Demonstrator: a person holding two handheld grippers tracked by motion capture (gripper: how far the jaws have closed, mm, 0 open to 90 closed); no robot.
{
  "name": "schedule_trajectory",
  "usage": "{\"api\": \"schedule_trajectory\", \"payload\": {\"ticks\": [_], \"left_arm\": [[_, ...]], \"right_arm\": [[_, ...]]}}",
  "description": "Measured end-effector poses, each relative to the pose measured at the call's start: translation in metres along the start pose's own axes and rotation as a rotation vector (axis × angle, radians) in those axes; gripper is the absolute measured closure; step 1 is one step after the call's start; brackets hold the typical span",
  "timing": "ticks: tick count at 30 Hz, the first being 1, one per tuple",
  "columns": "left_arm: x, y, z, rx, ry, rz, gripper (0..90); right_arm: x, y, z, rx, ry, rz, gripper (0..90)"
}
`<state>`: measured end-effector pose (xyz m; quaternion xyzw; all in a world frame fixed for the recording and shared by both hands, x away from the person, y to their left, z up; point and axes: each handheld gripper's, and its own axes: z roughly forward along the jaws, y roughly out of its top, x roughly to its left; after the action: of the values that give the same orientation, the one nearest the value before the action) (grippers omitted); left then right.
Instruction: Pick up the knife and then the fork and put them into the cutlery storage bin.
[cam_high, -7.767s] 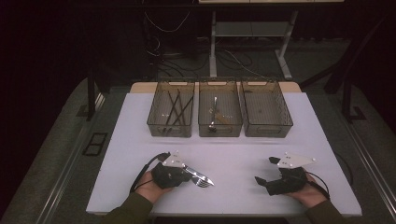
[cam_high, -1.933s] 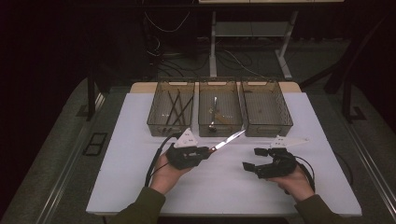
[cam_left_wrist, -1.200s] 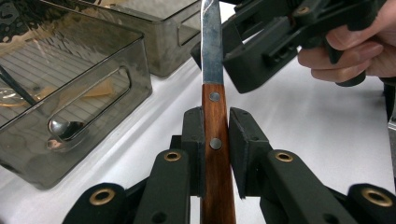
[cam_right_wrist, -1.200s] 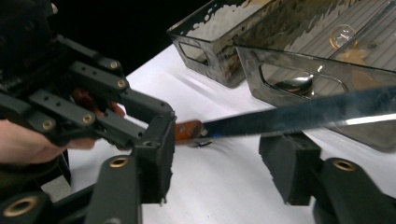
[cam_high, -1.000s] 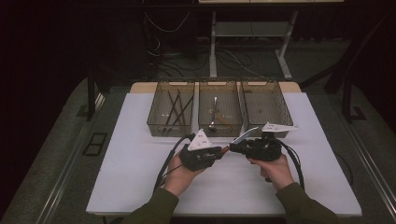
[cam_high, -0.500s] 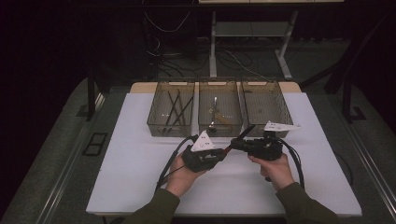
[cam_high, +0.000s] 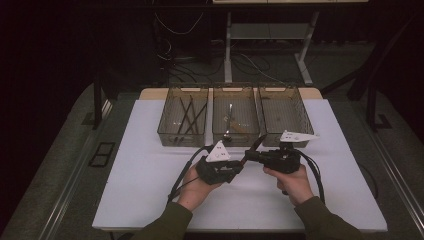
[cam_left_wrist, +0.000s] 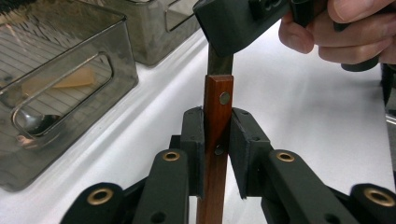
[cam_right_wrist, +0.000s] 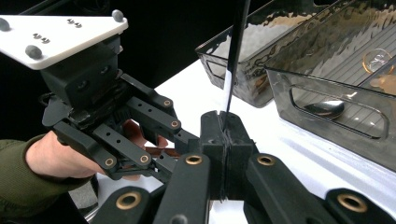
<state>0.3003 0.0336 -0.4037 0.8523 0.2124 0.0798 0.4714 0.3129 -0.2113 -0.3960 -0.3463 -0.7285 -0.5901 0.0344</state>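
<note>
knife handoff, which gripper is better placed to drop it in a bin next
Right. The right gripper has just closed on the knife blade and sits nearest the bins; the left gripper only needs to release the handle.

Both tools are meeting over the table (cam_high: 150, 200), left tool (cam_high: 239, 166) and right tool (cam_high: 251, 156) gripping one knife (cam_high: 258, 143) before three bins (cam_high: 235, 117).

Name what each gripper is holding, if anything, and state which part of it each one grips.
Both hold one knife: the left gripper clamps its brown riveted wooden handle, and the right gripper, whose jaws have just closed, pinches the thin metal blade.
</note>
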Motion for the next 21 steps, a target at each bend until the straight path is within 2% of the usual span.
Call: {"api": "schedule_trajectory", "payload": {"ticks": [6,11,16,18,19,21], "left_arm": [[0.005,-0.007,-0.006,0.025,-0.014,-0.009,64.6],[0.010,-0.019,-0.025,0.048,-0.014,0.005,55.9],[0.019,-0.040,-0.047,0.030,-0.020,-0.017,49.2],[0.023,-0.051,-0.057,0.040,-0.013,-0.011,46.6],[0.023,-0.056,-0.061,0.029,-0.006,-0.029,44.9],[0.027,-0.066,-0.070,0.026,-0.005,-0.039,42.0]], "right_arm": [[-0.001,0.002,-0.006,-0.005,-0.044,-0.030,89.5],[-0.003,0.006,-0.016,0.015,-0.113,-0.078,89.4],[-0.006,0.010,-0.027,0.038,-0.160,-0.108,89.4],[-0.007,0.012,-0.032,0.041,-0.175,-0.119,89.4],[-0.008,0.013,-0.035,0.041,-0.185,-0.122,89.4],[-0.010,0.016,-0.040,0.039,-0.203,-0.117,89.4]]}}
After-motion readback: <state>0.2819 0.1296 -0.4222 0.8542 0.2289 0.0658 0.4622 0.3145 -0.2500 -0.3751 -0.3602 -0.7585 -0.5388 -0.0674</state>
